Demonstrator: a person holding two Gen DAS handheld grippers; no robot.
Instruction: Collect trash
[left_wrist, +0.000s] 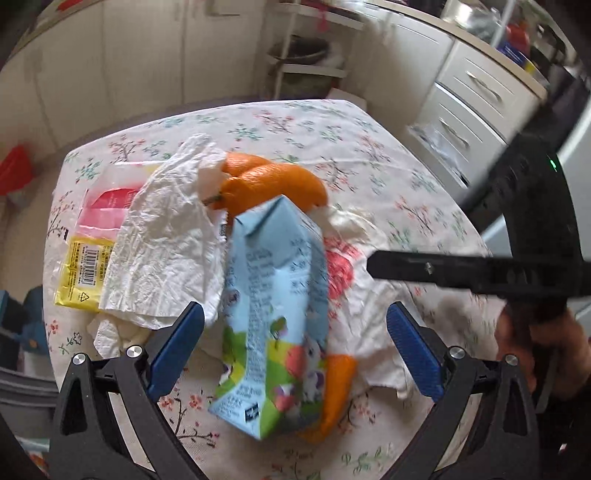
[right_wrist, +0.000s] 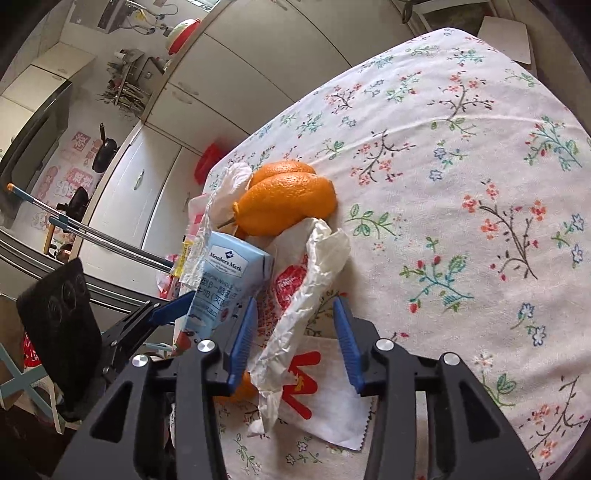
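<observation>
A light blue milk carton lies on the pile of trash, between the blue pads of my left gripper; its jaws stand wide and do not touch it. Orange peel sits behind the carton, and a smaller piece is under it. My right gripper straddles a crumpled white wrapper with red print, pads apart from it. A white tissue covers a yellow and pink packet. One black finger of the right gripper reaches in from the right.
The floral tablecloth stretches bare to the right of the pile. White drawers and a shelf stand beyond the table's far edge. A hand holds the right gripper at the right.
</observation>
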